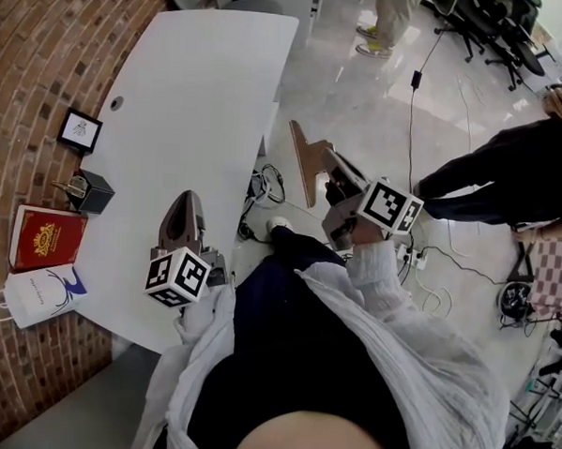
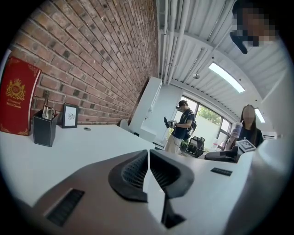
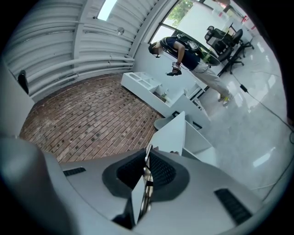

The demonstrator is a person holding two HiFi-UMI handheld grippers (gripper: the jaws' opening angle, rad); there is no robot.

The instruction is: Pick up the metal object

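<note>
A thin shiny metal object [image 3: 146,180] with a dark band stands on edge between the pads of my right gripper [image 3: 148,156], which is shut on it. In the head view my right gripper [image 1: 304,143] hangs in the air over the floor, just right of the white table [image 1: 199,93], and the metal object does not show there. My left gripper [image 1: 186,201] is low over the near part of the table. Its jaws are shut with nothing between them, as the left gripper view [image 2: 148,158] shows.
Along the brick wall on the table stand a red book [image 1: 47,237], a white paper bag [image 1: 35,296], a black pen holder [image 1: 93,192] and a small framed picture [image 1: 80,130]. Cables [image 1: 264,185] and a power strip [image 1: 413,256] lie on the floor. A person in black [image 1: 509,174] stands at the right.
</note>
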